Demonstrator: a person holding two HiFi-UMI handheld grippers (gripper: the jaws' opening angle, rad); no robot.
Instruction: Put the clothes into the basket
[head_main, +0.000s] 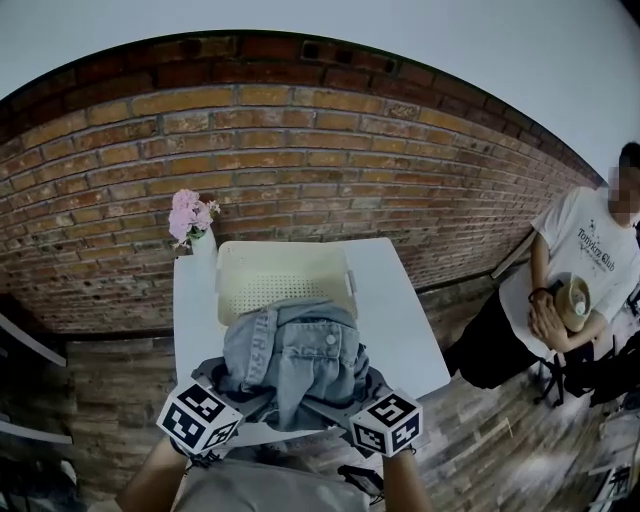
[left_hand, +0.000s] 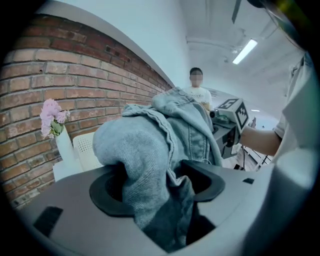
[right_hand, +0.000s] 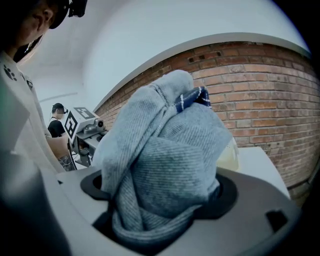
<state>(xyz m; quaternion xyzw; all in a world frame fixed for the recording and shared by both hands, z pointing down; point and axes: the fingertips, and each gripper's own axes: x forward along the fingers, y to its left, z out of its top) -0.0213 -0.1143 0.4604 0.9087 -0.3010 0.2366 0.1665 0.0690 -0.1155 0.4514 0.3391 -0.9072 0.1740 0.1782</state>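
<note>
A brick wall (head_main: 300, 140) runs behind a white table (head_main: 405, 320). A cream perforated basket (head_main: 285, 248) sits at the table's far edge, and a vase of pink flowers (head_main: 190, 218) stands at the far left corner just beside it. A person (head_main: 575, 290) stands off to the right, well apart from the table.

The task's thing, a pale blue denim garment (head_main: 295, 360), is bunched up and hangs in the air over the near half of the table. Its far side overlaps the basket's near rim in the head view. The left gripper (left_hand: 156, 187) is clamped on a thick fold of the denim, with cloth filling the gap between its jaws. The right gripper (right_hand: 160, 195) is likewise closed on a twisted wad of the same garment.

As a judgement, the pick-up is done and the garment is mid-carry. The part of the basket's floor that shows holds no clothing, so nothing has been delivered yet. What remains is to bring the bundle over the basket's opening, lower it in and let go with both grippers. No other clothes show on the table.
</note>
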